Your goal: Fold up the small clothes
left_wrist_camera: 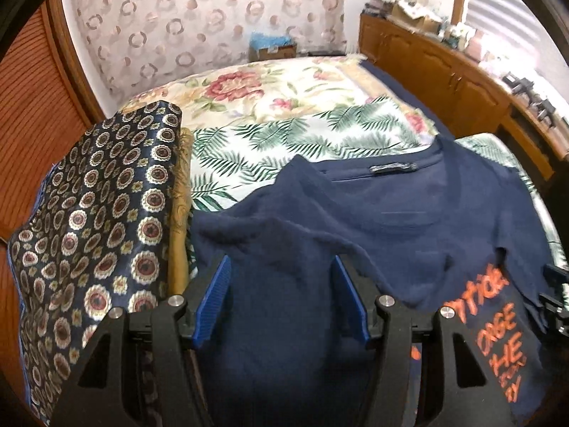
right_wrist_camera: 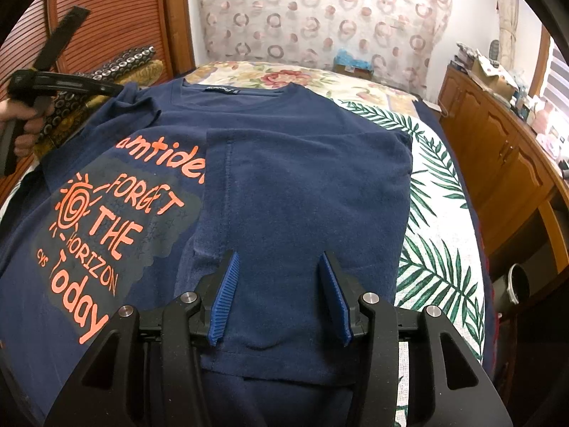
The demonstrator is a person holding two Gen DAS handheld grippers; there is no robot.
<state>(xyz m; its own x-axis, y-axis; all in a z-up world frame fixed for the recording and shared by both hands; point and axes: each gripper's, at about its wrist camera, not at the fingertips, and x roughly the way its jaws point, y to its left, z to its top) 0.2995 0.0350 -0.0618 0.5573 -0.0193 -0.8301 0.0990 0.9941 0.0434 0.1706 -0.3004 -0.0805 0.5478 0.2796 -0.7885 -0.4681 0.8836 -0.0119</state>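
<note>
**Navy T-shirt half folded on the bed**

A navy T-shirt (right_wrist_camera: 291, 185) lies on the bed (right_wrist_camera: 437, 213), its right side folded inward. The right tool (right_wrist_camera: 281, 295) hovers over that fold, blue pads apart, gripping nothing. Only the right view shows the orange print and a hand (right_wrist_camera: 25, 121). The left view shows the left tool (left_wrist_camera: 281, 302) standing open above bunched sleeve cloth beside a patterned cushion (left_wrist_camera: 99, 206).

Left tool (left_wrist_camera: 281, 300): tilted steeply downward, blue ribbed pads (left_wrist_camera: 217, 302) standing apart, navy fabric seen in the gap; whether the pads press on it cannot be told.
Right tool (right_wrist_camera: 281, 297): angled steeply downward, blue pads (right_wrist_camera: 224, 302) parted, not pressing on anything.
Left hand (right_wrist_camera: 25, 124): seen from the right wrist, fingers wrapped round the black handle of its tool, far left.
</note>
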